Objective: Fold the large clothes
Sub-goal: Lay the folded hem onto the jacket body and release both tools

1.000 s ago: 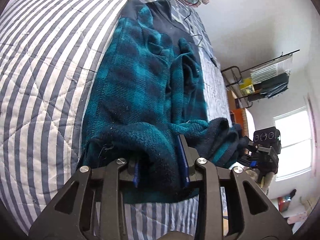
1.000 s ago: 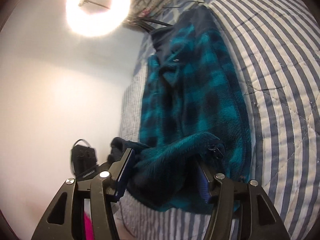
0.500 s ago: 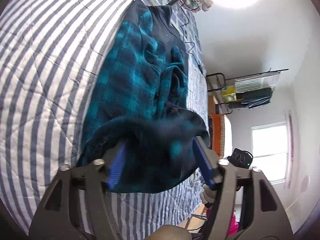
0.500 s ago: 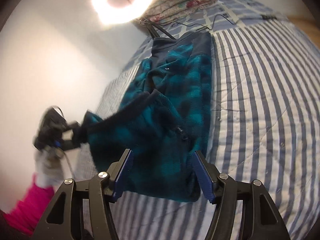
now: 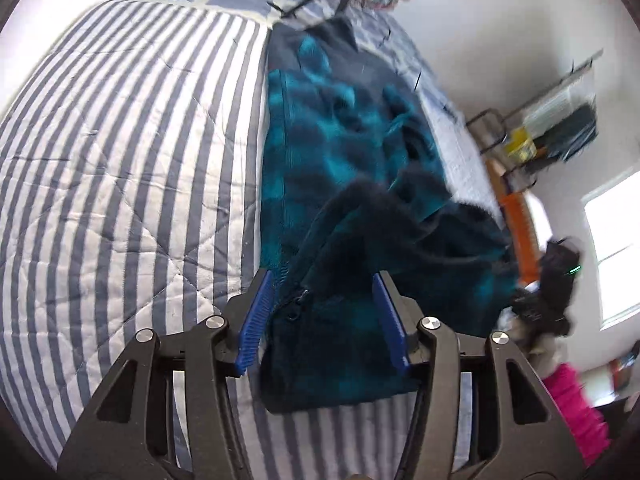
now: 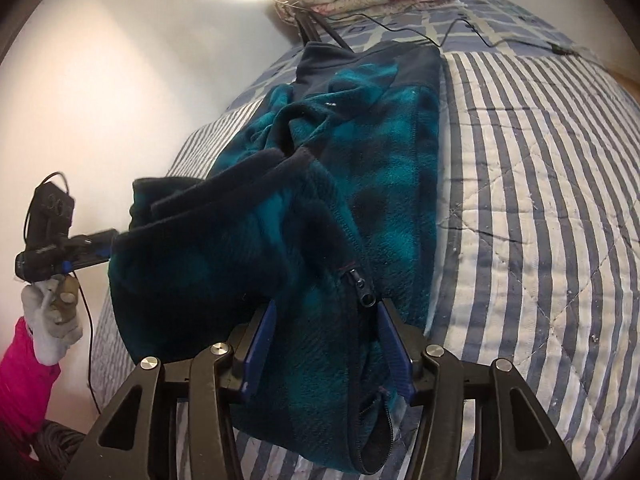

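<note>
Left wrist view: the left gripper (image 5: 324, 316) is closing, its blue pads set half apart around a bunched hem of the teal plaid fleece jacket (image 5: 344, 152), which lies lengthwise on the striped quilt (image 5: 120, 160). Right wrist view: the right gripper (image 6: 326, 346) is closing likewise on the zipper (image 6: 362, 284) edge of the jacket, lifted off the quilt; a gloved hand (image 6: 50, 312) appears at left.
</note>
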Action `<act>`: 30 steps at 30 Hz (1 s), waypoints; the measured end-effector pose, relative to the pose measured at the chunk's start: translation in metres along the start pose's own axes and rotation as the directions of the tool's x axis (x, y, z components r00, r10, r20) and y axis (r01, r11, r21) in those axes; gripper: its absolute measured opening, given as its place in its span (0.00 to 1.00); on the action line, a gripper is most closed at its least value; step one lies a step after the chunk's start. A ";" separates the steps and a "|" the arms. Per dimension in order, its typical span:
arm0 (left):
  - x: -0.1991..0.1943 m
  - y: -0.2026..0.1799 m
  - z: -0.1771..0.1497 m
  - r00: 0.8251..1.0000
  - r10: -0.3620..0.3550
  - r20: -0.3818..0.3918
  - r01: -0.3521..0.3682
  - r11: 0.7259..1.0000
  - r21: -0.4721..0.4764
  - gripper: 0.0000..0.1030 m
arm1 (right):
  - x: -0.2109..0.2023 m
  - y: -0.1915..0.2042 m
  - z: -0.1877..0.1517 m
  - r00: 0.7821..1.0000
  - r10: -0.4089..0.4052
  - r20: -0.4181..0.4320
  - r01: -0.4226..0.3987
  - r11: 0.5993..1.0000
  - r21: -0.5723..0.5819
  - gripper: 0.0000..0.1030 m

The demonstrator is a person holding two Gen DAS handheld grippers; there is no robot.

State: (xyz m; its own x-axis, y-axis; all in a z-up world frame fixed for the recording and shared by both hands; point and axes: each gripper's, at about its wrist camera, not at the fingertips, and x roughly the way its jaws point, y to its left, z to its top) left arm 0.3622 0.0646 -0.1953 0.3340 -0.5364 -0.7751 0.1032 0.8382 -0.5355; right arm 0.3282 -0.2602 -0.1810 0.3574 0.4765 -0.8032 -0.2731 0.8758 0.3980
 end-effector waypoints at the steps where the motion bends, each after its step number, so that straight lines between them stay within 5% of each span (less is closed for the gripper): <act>1: 0.008 -0.003 -0.002 1.000 0.012 -0.012 -0.012 1.000 0.020 0.47 | 0.000 0.001 0.001 1.000 -0.012 -0.001 0.012 1.000 -0.008 0.43; 8: 0.024 -0.013 -0.005 0.998 0.067 0.007 -0.067 0.997 0.038 0.16 | -0.006 0.020 -0.001 0.996 -0.087 -0.006 0.086 0.991 -0.104 0.11; 11: 0.023 -0.016 -0.003 0.994 0.108 0.031 -0.109 0.993 0.042 0.13 | -0.022 0.025 -0.005 0.992 -0.122 0.044 0.126 0.986 -0.106 0.07; 13: 0.030 -0.008 -0.004 0.987 0.158 0.024 -0.158 0.987 0.001 0.13 | -0.020 0.009 -0.011 0.986 -0.159 0.043 0.161 0.986 -0.047 0.07; 17: 0.035 -0.001 -0.004 0.990 0.138 0.035 -0.136 0.990 -0.048 0.14 | -0.012 -0.007 -0.013 0.990 -0.139 0.006 0.139 0.990 0.020 0.09; 23: -0.001 -0.019 -0.004 0.980 0.146 0.138 -0.157 0.985 0.072 0.19 | -0.047 0.020 -0.007 0.975 -0.199 0.095 0.208 0.974 -0.090 0.26; 30: 0.010 -0.057 0.003 0.978 0.155 0.142 -0.187 0.950 0.249 0.19 | -0.036 0.068 0.006 0.972 -0.133 0.193 0.181 0.950 -0.256 0.26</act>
State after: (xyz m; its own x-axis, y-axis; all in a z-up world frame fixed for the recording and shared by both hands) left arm 0.3622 0.0119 -0.1718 0.4759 -0.3805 -0.7929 0.2690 0.9214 -0.2806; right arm 0.3023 -0.2167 -0.1225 0.5563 0.3614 -0.7483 -0.4233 0.8981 0.1190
